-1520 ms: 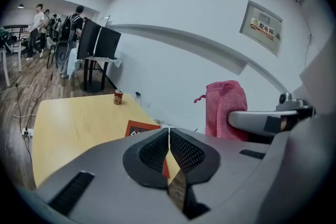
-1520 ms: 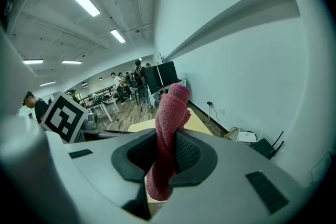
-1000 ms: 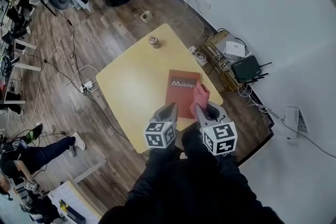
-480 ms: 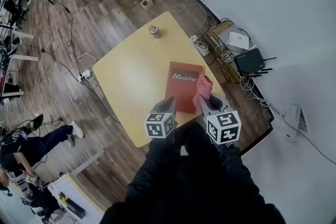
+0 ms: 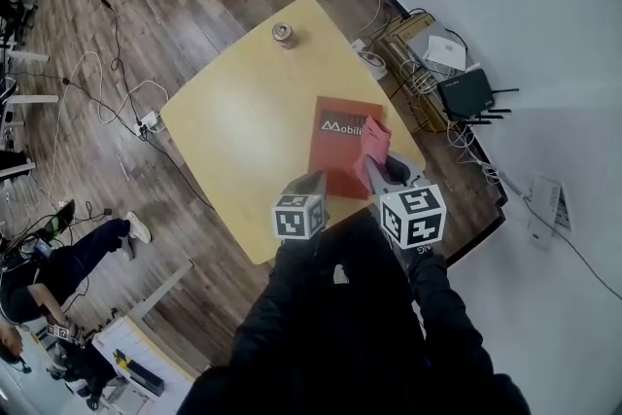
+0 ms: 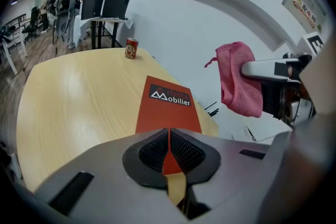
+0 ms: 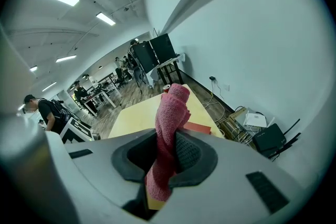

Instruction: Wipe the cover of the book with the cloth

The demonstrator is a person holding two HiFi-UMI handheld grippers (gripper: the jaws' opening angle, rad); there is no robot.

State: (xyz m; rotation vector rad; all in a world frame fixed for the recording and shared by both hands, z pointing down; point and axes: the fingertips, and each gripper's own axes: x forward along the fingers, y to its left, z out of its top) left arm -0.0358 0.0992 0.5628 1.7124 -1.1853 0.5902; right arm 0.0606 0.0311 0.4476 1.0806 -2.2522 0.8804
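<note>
Right gripper [image 7: 167,150] was clenched on the pink terry cloth [image 7: 171,113]. The cloth stood up past the jaw tips in a loose roll, with a short tail hanging below them

Left gripper [image 6: 169,136] was closed, pads together, nothing between them

The thin orange-red book with white lettering [image 5: 340,139] lay flat on the pale yellow wooden table [image 5: 238,126], straight ahead of the left gripper's tips and ahead and slightly left of the right gripper. The cloth was held over the cover's right side; contact could not be confirmed

A small red drink can [image 6: 130,48] stood far beyond both grippers

Risks, as judged:
- Nothing pinned the book, so a wiping stroke could drag it along. Its far side lay near the table edge on the right gripper's side, so it could slide off there
- The cloth was bunched narrow, so if pressed low the hard jaw tips might scrape the cover
- Friction on the cover could tug the roll out of the grip
</note>
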